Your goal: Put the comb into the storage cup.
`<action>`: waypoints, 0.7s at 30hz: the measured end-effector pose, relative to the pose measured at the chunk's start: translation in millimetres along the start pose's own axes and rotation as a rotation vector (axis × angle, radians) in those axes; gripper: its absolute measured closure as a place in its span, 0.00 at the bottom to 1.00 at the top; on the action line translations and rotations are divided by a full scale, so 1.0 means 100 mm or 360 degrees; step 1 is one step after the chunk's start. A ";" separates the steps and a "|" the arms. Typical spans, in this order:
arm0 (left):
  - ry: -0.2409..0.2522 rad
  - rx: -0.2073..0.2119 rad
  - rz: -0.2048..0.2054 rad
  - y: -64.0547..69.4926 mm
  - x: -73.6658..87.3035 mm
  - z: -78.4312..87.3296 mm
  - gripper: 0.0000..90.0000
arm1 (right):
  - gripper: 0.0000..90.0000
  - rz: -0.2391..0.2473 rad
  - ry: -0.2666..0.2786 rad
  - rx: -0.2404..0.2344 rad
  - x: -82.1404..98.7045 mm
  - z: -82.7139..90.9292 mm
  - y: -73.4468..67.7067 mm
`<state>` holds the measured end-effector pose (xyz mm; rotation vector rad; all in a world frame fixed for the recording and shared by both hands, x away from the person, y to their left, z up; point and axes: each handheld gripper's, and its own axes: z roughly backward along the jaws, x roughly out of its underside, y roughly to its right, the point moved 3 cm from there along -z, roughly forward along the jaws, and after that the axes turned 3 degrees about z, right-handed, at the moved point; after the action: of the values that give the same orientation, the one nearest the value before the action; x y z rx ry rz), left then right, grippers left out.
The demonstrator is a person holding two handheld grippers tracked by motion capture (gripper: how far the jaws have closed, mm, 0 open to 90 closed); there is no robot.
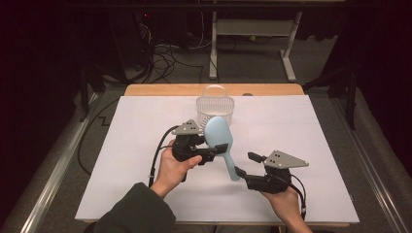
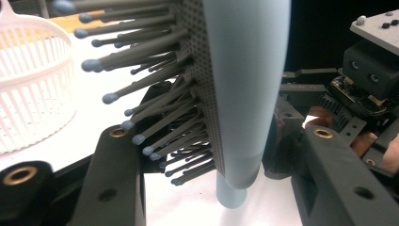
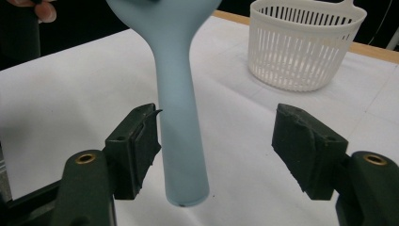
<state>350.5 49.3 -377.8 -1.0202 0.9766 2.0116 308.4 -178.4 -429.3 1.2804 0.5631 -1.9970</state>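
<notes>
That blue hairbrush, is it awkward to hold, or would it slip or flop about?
The hairbrush probably stays stiff: held at its head by the left gripper, its handle juts out unbent. The smooth, tapered handle may slip. Its bristles likely bend under the jaws.

A wooden tabletop [image 1: 145, 90] carries a white sheet [image 1: 126, 160] covering nearly all of it; a white slotted basket [image 1: 215, 108] stands on the sheet near the far edge.

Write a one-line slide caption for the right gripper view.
Open right gripper around the blue hairbrush handle, white basket behind.
</notes>
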 end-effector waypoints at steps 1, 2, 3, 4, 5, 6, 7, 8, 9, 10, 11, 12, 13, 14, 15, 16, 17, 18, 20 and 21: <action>0.0005 0.0001 0.0002 -0.01 0.00 0.01 0.59 | 0.36 -0.0001 -0.0002 0.0002 0.00 0.01 0.00; 0.0012 -0.0002 0.0008 -0.02 -0.01 0.03 0.59 | 0.36 0.0000 -0.0003 0.0002 0.00 0.01 0.01; 0.0017 -0.0006 0.0009 -0.02 -0.01 0.05 0.59 | 0.36 0.0001 0.0000 0.0007 0.01 0.02 0.01; 0.0020 -0.0008 0.0010 -0.03 -0.01 0.06 0.59 | 0.36 0.0001 0.0002 0.0009 0.01 0.03 0.02; 0.0021 -0.0012 0.0009 -0.04 -0.01 0.08 0.59 | 0.35 -0.0003 0.0004 0.0010 0.01 0.04 0.02; 0.0026 -0.0019 0.0009 -0.05 -0.01 0.09 0.59 | 0.35 -0.0004 0.0006 0.0013 0.01 0.05 0.03; 0.0029 -0.0025 0.0008 -0.05 -0.02 0.10 0.59 | 0.35 -0.0005 0.0011 0.0016 0.02 0.06 0.03; 0.0030 -0.0028 0.0010 -0.06 -0.02 0.11 0.59 | 0.35 -0.0008 0.0012 0.0020 0.02 0.07 0.04; 0.0034 -0.0032 0.0010 -0.06 -0.02 0.12 0.59 | 0.35 -0.0014 0.0016 0.0023 0.03 0.08 0.05; 0.0038 -0.0037 0.0011 -0.07 -0.02 0.14 0.59 | 0.35 -0.0017 0.0014 0.0028 0.03 0.09 0.06; 0.0042 -0.0042 0.0009 -0.07 -0.02 0.14 0.59 | 0.34 -0.0022 0.0018 0.0031 0.04 0.10 0.07; 0.0044 -0.0047 0.0010 -0.08 -0.02 0.15 0.59 | 0.34 -0.0026 0.0023 0.0034 0.04 0.11 0.08; 0.0045 -0.0051 0.0009 -0.08 -0.02 0.16 0.59 | 0.34 -0.0026 0.0030 0.0041 0.05 0.13 0.09; 0.0044 -0.0058 0.0010 -0.09 -0.02 0.17 0.59 | 0.33 -0.0033 0.0038 0.0044 0.05 0.14 0.10; 0.0045 -0.0060 0.0010 -0.09 -0.02 0.18 0.59 | 0.33 -0.0039 0.0043 0.0049 0.06 0.17 0.11; 0.0049 -0.0063 0.0013 -0.10 -0.02 0.19 0.59 | 0.33 -0.0044 0.0047 0.0051 0.07 0.18 0.12; 0.0054 -0.0063 0.0017 -0.10 -0.02 0.20 0.59 | 0.33 -0.0049 0.0051 0.0056 0.08 0.20 0.14; 0.0059 -0.0067 0.0019 -0.11 -0.03 0.21 0.59 | 0.33 -0.0056 0.0052 0.0058 0.09 0.22 0.15; 0.0064 -0.0066 0.0026 -0.12 -0.03 0.22 0.59 | 0.32 -0.0070 0.0056 0.0064 0.12 0.26 0.18; 0.0068 -0.0066 0.0030 -0.13 -0.03 0.23 0.59 | 0.32 -0.0083 0.0067 0.0057 0.14 0.28 0.20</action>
<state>354.2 73.8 -369.8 -1.0836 0.9739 2.0406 302.2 -215.0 -429.6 1.3451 0.5888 -2.0355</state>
